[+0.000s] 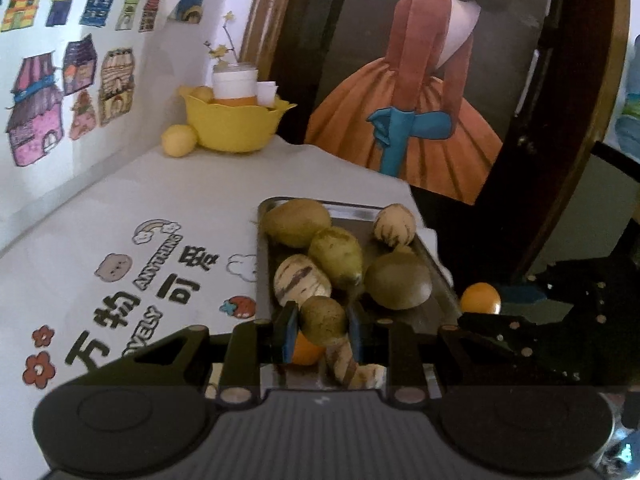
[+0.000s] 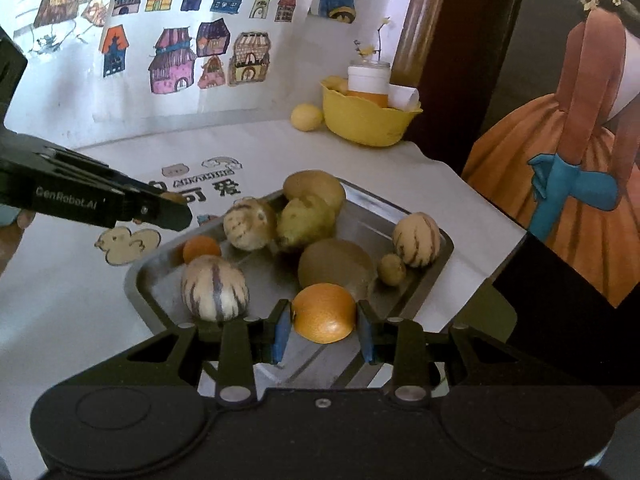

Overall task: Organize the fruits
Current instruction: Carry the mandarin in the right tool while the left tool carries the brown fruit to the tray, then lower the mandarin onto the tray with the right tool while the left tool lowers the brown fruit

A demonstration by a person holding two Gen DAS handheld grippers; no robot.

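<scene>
The left gripper point(image 1: 323, 330) is clamped on a small brownish-green fruit point(image 1: 323, 321) above the near end of the steel tray point(image 1: 264, 264); the right gripper point(image 2: 323, 330) pinches an orange point(image 2: 323, 313) between its blue pads, over the tray's near edge. Under them lies a white tablecloth point(image 1: 120, 208) printed with cartoon lettering, a bear and flowers. The tray holds striped pepino melons point(image 2: 214, 289), a green pear point(image 1: 336, 256), a round olive-green fruit point(image 1: 398, 280) and a small orange one point(image 2: 201, 249) (some half hidden by the fingers). Farther back, at the table's far corner, a yellow bowl point(image 1: 234, 126) carries a white-capped jar, with a lemon point(image 1: 179, 141) just beside it. Behind stand a wall of coloured house drawings point(image 2: 188, 52) and a painting of a figure in an orange gown point(image 1: 404, 120).
</scene>
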